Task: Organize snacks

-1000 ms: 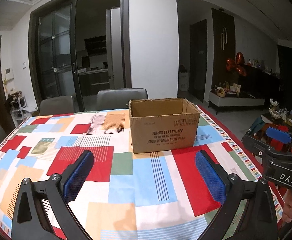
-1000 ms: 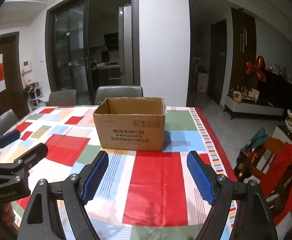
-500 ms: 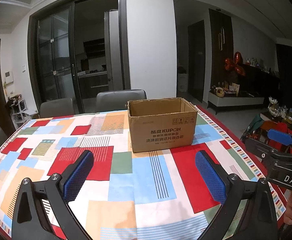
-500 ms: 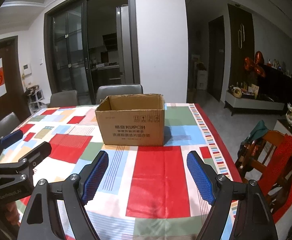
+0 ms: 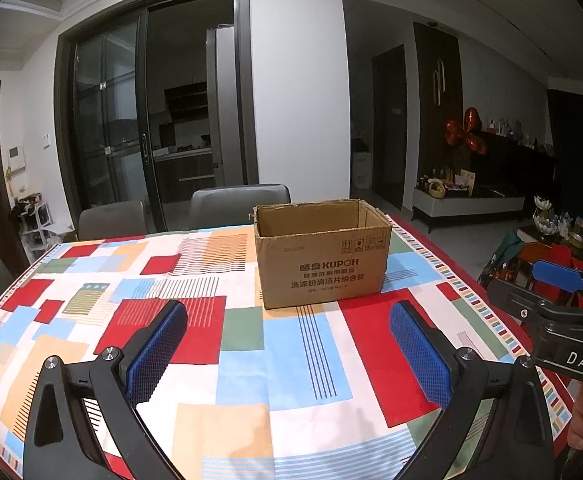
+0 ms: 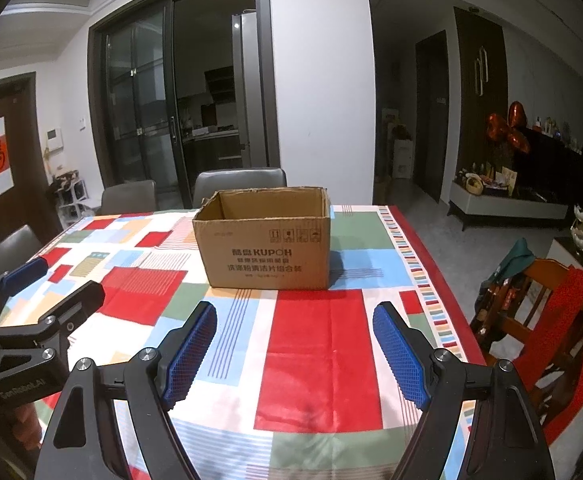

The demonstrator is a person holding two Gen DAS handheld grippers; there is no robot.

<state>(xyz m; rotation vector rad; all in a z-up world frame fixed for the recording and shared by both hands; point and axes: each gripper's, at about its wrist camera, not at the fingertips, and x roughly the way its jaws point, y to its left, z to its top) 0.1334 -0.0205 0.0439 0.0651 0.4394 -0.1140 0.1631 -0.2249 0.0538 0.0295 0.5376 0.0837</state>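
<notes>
A large table [image 5: 91, 360] under a patchwork tablecloth [image 6: 323, 344] of red, blue, green and peach blocks fills most of both views; its striped border runs along the right edge, with bare floor beyond. Grey chairs [image 6: 239, 180] stand at the far side and far left. On the right, close to the table edge, a wooden chair [image 6: 531, 304] draped in red cloth narrows the passage. A cardboard box [image 6: 267, 252] sits open-topped toward the far middle of the table, printed "KUPOH" with lines of Chinese text and handling symbols; what it holds cannot be seen. The cloth between box and tongs is open. The left gripper [image 5: 287, 348] and right gripper [image 6: 295, 344] both hover with blue pads spread wide, grasping nothing. The right one's body reads "DAS".
</notes>
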